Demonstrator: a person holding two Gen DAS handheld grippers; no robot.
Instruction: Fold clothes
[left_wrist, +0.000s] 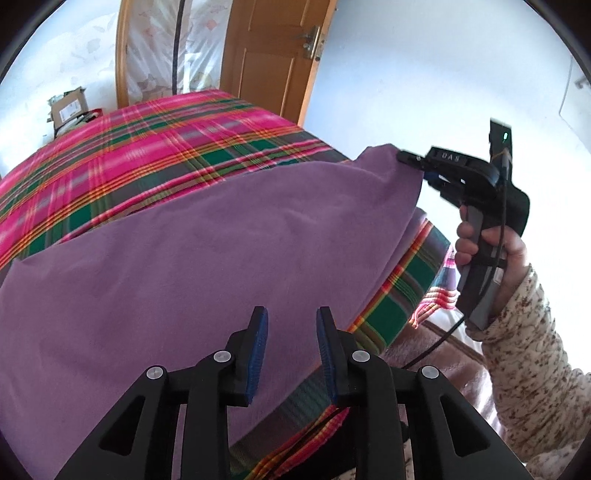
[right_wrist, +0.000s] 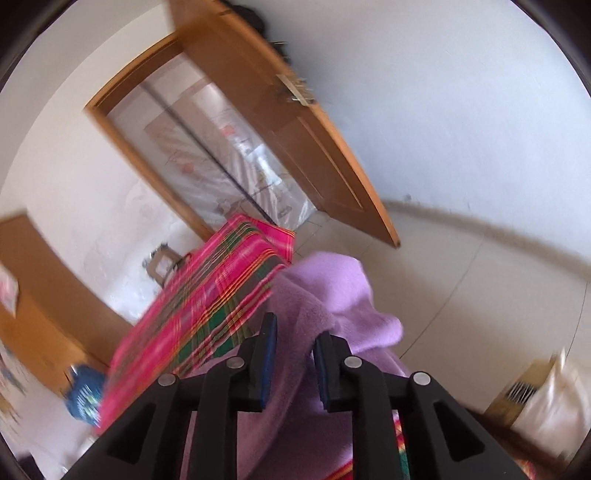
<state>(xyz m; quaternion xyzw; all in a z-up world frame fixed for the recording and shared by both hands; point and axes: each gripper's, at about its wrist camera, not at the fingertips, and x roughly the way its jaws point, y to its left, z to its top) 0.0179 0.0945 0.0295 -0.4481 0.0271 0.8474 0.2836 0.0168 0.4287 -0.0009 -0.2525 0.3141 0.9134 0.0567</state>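
A large purple cloth (left_wrist: 184, 258) lies spread over a pink and green plaid cover (left_wrist: 147, 147) on a bed or table. My left gripper (left_wrist: 291, 317) hovers open over the cloth's near edge, with nothing pinched between its blue pads. At the right, a hand (left_wrist: 480, 240) holds my right gripper (left_wrist: 406, 157), which is shut on the cloth's far right corner and lifts it off the cover. The right wrist view is blurred, and there the purple cloth (right_wrist: 351, 302) bunches between the fingers of the right gripper (right_wrist: 295, 332), beside the plaid cover (right_wrist: 207, 295).
A wooden door (left_wrist: 273, 55) stands open behind the bed, beside a plastic-covered doorway. A cardboard box (left_wrist: 68, 109) sits at the far left edge. A speckled sleeve (left_wrist: 528, 350) fills the lower right. Pale floor tiles (right_wrist: 461, 277), a blue object (right_wrist: 85, 391) and a box (right_wrist: 532, 391) lie around.
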